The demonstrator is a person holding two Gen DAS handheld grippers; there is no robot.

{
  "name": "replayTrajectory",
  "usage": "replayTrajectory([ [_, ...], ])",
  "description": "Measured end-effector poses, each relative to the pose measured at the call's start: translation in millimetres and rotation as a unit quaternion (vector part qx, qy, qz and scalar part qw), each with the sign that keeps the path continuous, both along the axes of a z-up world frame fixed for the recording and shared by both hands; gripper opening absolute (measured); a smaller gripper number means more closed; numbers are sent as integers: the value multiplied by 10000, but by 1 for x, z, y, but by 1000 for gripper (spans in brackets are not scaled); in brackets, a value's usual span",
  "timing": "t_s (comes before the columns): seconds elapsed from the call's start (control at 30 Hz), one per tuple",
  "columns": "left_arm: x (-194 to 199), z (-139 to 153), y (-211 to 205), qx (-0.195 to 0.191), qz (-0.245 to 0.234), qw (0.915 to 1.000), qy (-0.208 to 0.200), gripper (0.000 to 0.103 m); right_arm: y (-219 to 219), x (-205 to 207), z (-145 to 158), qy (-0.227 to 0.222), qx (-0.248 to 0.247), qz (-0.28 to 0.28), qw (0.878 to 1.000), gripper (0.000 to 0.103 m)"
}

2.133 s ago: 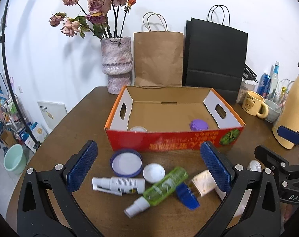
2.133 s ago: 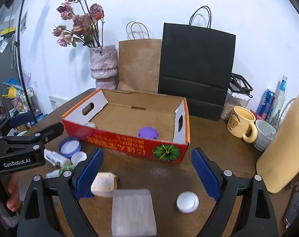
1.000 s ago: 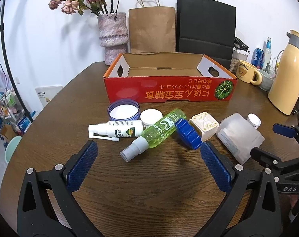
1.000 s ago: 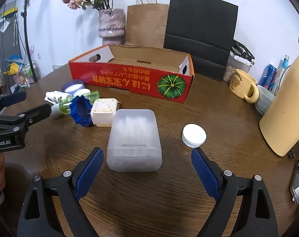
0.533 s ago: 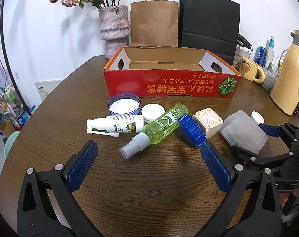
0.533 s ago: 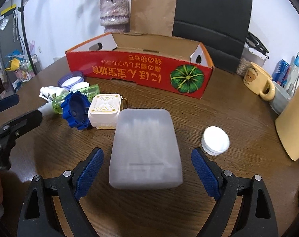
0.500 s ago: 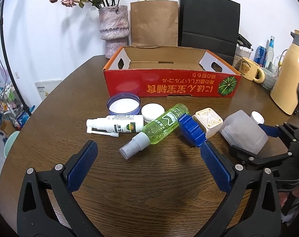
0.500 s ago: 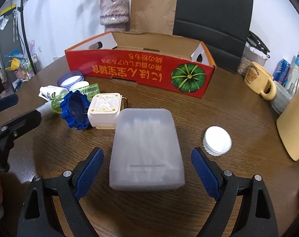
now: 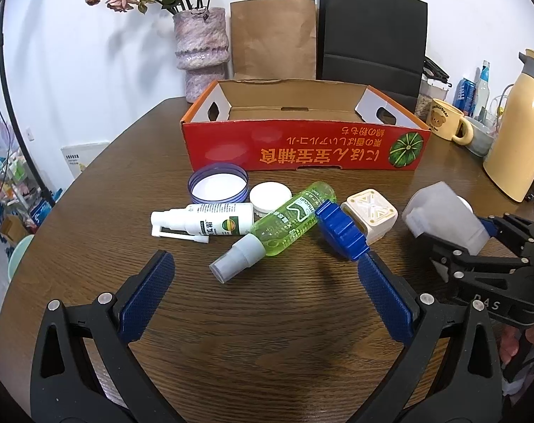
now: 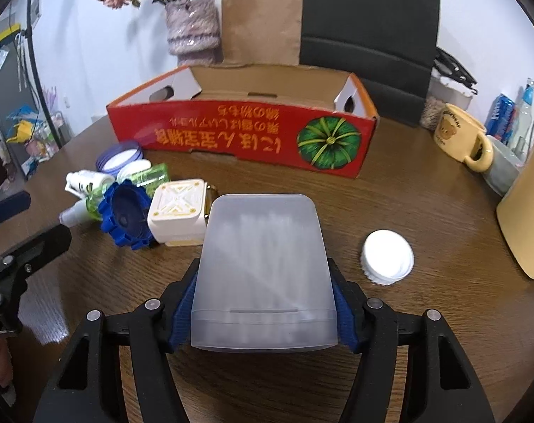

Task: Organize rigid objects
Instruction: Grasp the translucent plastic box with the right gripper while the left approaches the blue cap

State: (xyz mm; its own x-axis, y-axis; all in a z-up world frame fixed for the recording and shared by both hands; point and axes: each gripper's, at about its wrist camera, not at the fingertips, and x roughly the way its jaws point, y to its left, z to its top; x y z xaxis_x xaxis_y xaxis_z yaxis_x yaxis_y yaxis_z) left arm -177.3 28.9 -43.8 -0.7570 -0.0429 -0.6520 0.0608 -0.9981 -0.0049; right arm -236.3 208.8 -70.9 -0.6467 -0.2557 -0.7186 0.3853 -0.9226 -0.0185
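Clamped on both long sides of the frosted plastic box (image 10: 263, 268), the right gripper (image 10: 263, 303) has just been closing, and its blue pads now press the box's walls near the lidded end. That box lies flat on the round wooden table (image 10: 425, 194), in front of the red cardboard tray (image 10: 246, 137), whose far wall backs onto a brown paper bag (image 10: 260, 21) and a black paper bag (image 10: 369, 35). A pale yellow thermos jug (image 9: 514, 134) stands at the table's right edge, a stone-look vase (image 9: 200, 46) of dried roses behind the tray's left corner. The left gripper (image 9: 267, 292) hovers with its jaws wide apart and nothing between them, over bare wood short of a cluster of small things. In that cluster a green spray bottle (image 9: 284, 222) lies slanted across a white spray bottle (image 9: 203, 222), touching a blue ridged cap (image 9: 341, 229) that leans on a cream square lid (image 9: 369, 215). A purple-rimmed lid (image 9: 218, 187) and a small white cap (image 9: 269, 197) sit just before the tray. Another white cap (image 10: 387, 257) lies beside the held box.
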Motion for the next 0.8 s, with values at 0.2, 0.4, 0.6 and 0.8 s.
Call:
replayTrajectory([
  [0.2,-3,0,2,27,53,10000,6,103,1,5,6,230,-22,-36,9997,69],
  [0.4,-10,1,11,86,71,9999,-18,103,5,8,10,343,-25,-95,9994,69],
  [0.6,-20,2,21,196,93,9998,-32,103,15,9,15,427,-145,-256,9987,69],
  [0.8,-30,-1,29,325,48,9994,-135,93,19,8,15,397,-208,-316,9985,69],
])
